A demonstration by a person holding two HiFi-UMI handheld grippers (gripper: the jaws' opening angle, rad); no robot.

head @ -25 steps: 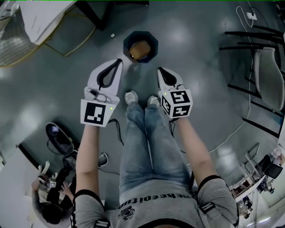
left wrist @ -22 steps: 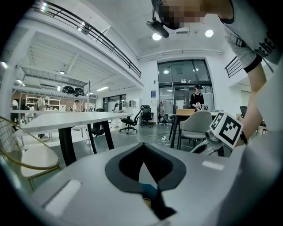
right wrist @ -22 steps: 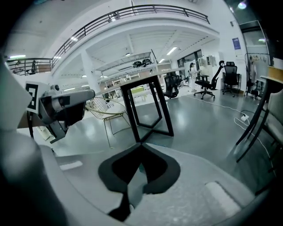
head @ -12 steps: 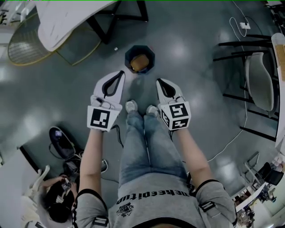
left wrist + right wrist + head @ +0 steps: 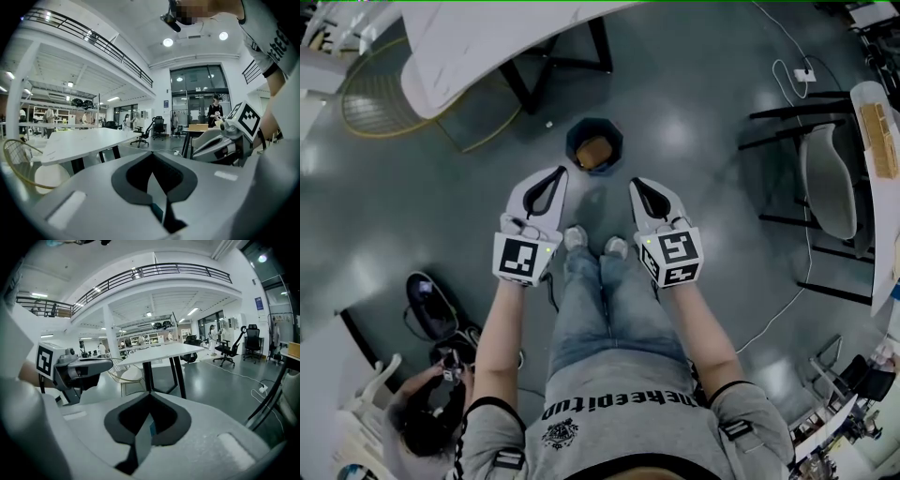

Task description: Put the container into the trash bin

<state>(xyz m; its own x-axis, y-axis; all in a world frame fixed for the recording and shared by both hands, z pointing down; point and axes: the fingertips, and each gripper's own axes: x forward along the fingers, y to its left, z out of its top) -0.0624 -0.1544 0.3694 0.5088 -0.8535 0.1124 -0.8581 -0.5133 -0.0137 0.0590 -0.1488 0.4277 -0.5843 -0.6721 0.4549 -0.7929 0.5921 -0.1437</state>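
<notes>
**Left hand-held gripper (image 5: 554, 174) and right hand-held gripper (image 5: 636, 185) lifting away from the trash bin (image 5: 577, 134)**

Since a second ago both are rising, and the head view is pulling back from the floor (image 5: 712, 103). The trash bin is now showing smaller and lower in that view, while more of the white tabletop (image 5: 487, 37) is coming into sight above it.

The container (image 5: 594, 151), a brownish thing, is lying inside the dark trash bin. The bin is standing on the grey floor just ahead of the person's shoes (image 5: 575, 236) and near the tabletop's dark leg (image 5: 517, 89).

The left hand-held gripper is holding its jaws pressed together with nothing between them. The right hand-held gripper is likewise closed up tight and carrying nothing. Both are hovering side by side, pointing toward the bin and not touching it.
</notes>
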